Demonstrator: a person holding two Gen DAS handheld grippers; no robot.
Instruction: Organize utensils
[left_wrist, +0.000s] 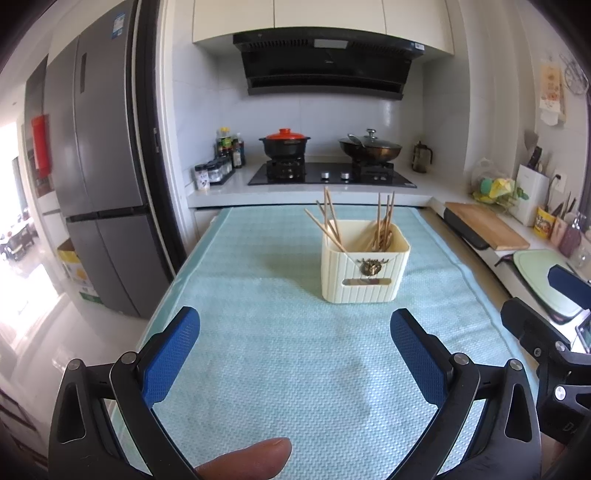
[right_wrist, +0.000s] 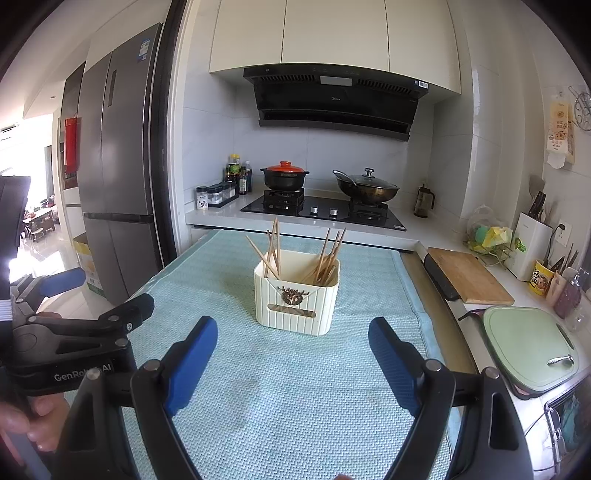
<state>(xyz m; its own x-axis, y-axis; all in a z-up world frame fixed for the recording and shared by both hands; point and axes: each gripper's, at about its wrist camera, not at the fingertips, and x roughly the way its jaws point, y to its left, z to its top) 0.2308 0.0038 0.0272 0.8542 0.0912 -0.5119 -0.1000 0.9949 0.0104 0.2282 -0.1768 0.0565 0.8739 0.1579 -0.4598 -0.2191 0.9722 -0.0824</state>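
A cream utensil holder, its 2 compartments filled with wooden chopsticks, stands on a pale blue mat. Short of the holder, the left gripper and right gripper hover, fingers wide and empty.

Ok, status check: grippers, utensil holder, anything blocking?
Left gripper open, empty. Right gripper open, empty. Chopsticks standing in cream holder on blue mat. Path clear.
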